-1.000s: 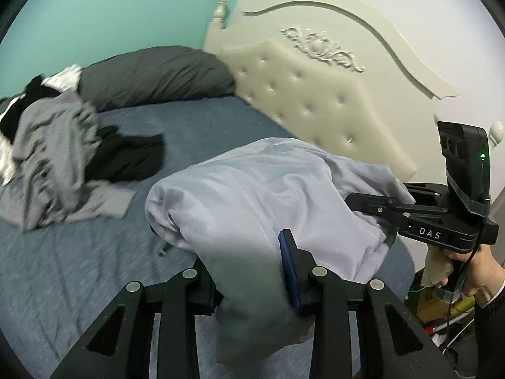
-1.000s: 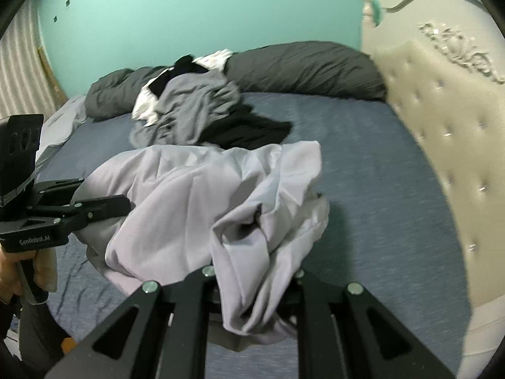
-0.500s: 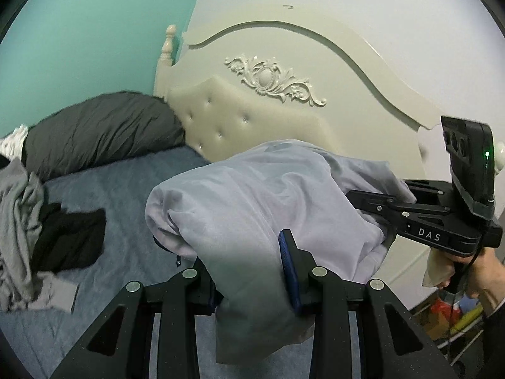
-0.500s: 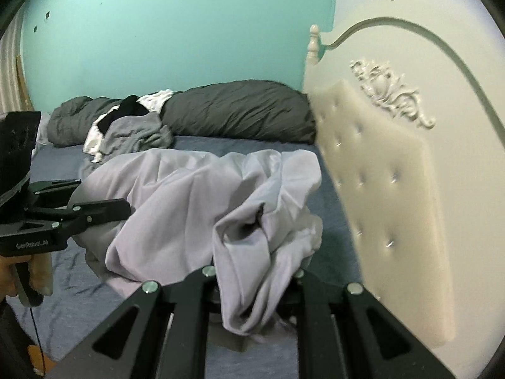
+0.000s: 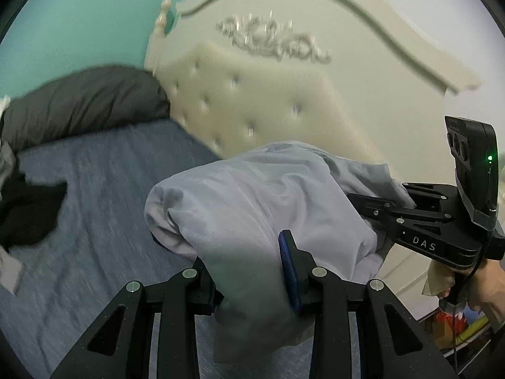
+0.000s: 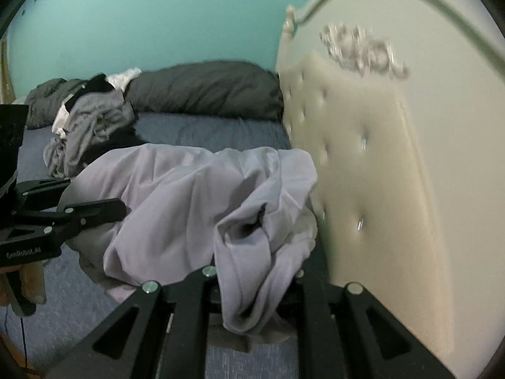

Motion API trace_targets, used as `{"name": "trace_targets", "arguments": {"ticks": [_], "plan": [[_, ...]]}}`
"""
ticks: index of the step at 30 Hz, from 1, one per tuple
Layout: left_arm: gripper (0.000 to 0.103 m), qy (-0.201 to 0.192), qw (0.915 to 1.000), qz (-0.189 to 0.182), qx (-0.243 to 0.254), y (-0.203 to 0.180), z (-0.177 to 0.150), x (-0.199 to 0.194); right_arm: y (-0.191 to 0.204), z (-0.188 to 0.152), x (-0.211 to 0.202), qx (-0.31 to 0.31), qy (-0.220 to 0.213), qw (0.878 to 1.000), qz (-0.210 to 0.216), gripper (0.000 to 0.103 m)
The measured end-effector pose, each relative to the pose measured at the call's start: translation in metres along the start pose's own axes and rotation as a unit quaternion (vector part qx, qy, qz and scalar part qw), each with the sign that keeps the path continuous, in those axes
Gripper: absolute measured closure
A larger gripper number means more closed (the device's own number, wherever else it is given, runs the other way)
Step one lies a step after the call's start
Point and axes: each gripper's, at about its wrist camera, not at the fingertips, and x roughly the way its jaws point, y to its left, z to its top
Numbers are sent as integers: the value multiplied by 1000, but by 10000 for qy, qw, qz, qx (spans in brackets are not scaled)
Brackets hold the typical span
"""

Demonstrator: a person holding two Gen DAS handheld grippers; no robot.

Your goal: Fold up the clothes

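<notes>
We see left hand-held gripper [image 5: 252, 271]: black angular frame, silver screw heads, blue pad [image 5: 288, 271]. Our right hand-held gripper [image 5: 363, 202]: black, white "DAS" lettering, green light, black cable trailing from handle, silver screws.

At six o'clock the left tool [image 5: 252, 281] clamps a bunched fold of the pale lilac garment [image 5: 258, 202], which hangs above the blue bed [image 5: 104, 208]. At three o'clock the right tool [image 5: 375, 208] bites the same cloth, a hand [image 5: 483, 287] on its grip. A dark pillow [image 5: 82, 101] lies at ten o'clock, against the cream tufted headboard [image 5: 265, 94]. Black clothing [image 5: 28, 211] sits at nine o'clock.
</notes>
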Motion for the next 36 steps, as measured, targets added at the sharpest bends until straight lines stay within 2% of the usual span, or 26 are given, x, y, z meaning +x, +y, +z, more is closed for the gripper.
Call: {"name": "trace_targets", "arguments": {"ticks": [4, 14, 19, 23, 25, 29, 32, 34, 36], "plan": [[68, 249, 9996, -82, -97, -8, -36, 17, -5, -39, 21, 62, 388, 9992, 67, 91], [68, 697, 9957, -205, -580, -29, -117, 9, -11, -100, 17, 261, 984, 9934, 526, 91], [67, 1224, 9877, -204, -955, -25, -165, 20, 0, -143, 20, 361, 1413, 9861, 800, 91], [66, 1625, 9774, -200, -1340, -21, -198, 35, 3, -180, 32, 628, 1781, 9790, 768, 91], [66, 1695, 9736, -229, -1510, -20, -205, 38, 0, -192, 34, 828, 1811, 9771, 755, 91], [65, 1667, 9734, -375, -1527, -25, -199, 33, -13, -198, 25, 1229, 1675, 9747, 830, 91], [61, 1758, 9658, -480, -1845, -23, -205, 35, -19, -200, 23, 1394, 1668, 9729, 785, 89], [56, 1898, 9638, -481, -1808, -25, -210, 38, -22, -205, 26, 1546, 1709, 9706, 700, 86], [53, 1922, 9634, -532, -1792, -22, -212, 33, -26, -213, 27, 1704, 1785, 9672, 606, 73]]}}
